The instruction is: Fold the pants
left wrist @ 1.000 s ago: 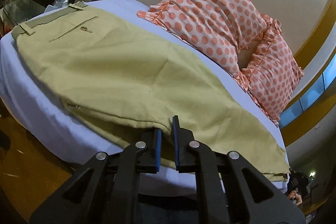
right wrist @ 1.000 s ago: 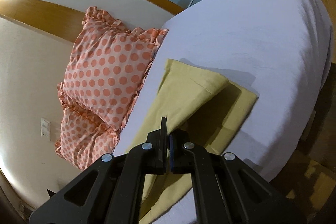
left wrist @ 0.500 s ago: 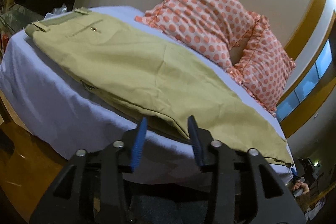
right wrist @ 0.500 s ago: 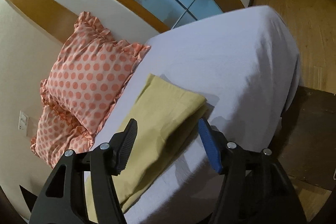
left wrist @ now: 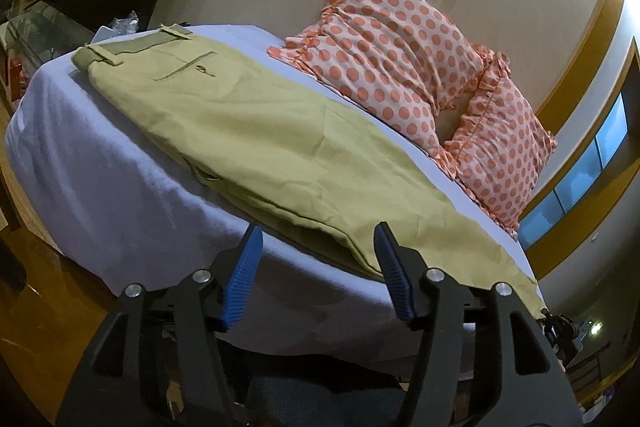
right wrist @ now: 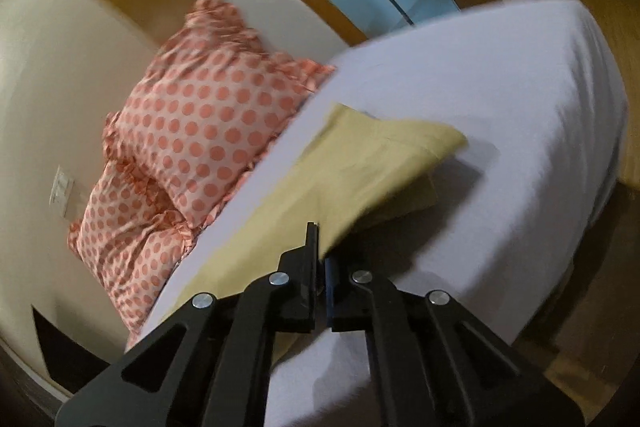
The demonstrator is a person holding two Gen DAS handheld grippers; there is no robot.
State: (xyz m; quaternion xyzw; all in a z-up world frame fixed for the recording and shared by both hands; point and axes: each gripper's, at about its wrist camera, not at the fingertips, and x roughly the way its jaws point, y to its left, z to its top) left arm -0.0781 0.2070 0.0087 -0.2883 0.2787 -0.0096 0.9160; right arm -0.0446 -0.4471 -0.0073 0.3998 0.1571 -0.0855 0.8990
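We see the khaki pants (left wrist: 256, 131) lying lengthwise on the white-sheeted bed (left wrist: 100, 187), one leg laid over the other, the waistband toward the far left end and the cuffs toward the right. Our left gripper (left wrist: 316, 267) hangs at the near bed edge with its blue-padded jaws spread wide — nothing between them, the trouser edge just beyond. Our right gripper (right wrist: 320, 263) is pinched tight on the near edge of the pant leg close to the cuffs. Two polka-dot pillows (left wrist: 404, 59) lean against the wall beside the pants.
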